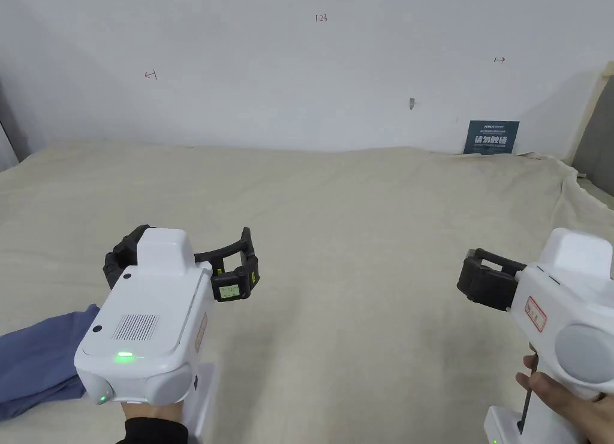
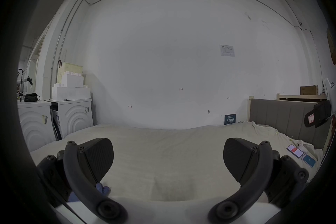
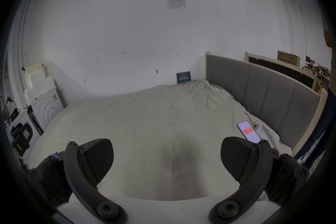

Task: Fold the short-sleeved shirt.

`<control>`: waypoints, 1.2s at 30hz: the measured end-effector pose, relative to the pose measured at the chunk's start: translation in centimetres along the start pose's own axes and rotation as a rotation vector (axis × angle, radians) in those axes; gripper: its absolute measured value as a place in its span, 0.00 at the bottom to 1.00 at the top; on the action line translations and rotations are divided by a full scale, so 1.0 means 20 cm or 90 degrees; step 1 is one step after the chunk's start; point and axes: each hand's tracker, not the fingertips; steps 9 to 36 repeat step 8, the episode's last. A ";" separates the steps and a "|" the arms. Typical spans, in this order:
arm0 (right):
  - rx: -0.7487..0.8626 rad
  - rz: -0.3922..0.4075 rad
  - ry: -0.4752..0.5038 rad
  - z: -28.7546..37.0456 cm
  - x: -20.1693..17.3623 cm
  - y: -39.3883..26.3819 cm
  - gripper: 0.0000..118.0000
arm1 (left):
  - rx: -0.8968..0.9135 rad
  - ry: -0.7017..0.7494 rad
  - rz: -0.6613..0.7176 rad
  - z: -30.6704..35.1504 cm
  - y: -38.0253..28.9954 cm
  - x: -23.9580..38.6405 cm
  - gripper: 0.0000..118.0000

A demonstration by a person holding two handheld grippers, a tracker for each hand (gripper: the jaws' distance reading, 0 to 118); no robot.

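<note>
Shirt first: the short-sleeved shirt [image 1: 39, 358], a rumpled blue cotton heap, lies at about eight o'clock in my head view, on the near left edge of the wide bed [image 1: 336, 235] with its cream, slightly creased sheet. I judge it was dropped there unsorted, since no sleeve or hem is spread out, so no fold has begun. The bed's broad bare middle, from ten to two o'clock, looks like the room I need for laying it flat.

My white left gripper [image 1: 186, 259] hovers just right of the cloth and above it, jaws spread wide and holding nothing; in its own view a scrap of blue [image 2: 103, 188] peeks at seven o'clock. My white right gripper [image 3: 167, 160], well away at four o'clock, is equally wide and empty, over bare sheet.
</note>
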 end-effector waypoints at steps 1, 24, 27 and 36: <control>0.026 0.005 0.007 0.01 0.00 -0.01 0.99 | 0.002 0.002 0.001 0.00 0.00 0.00 1.00; 0.166 0.054 0.017 0.06 0.01 -0.07 1.00 | 0.013 0.004 0.004 0.00 0.00 0.00 1.00; 0.166 0.054 0.017 0.06 0.01 -0.07 1.00 | 0.013 0.004 0.004 0.00 0.00 0.00 1.00; 0.166 0.054 0.017 0.06 0.01 -0.07 1.00 | 0.013 0.004 0.004 0.00 0.00 0.00 1.00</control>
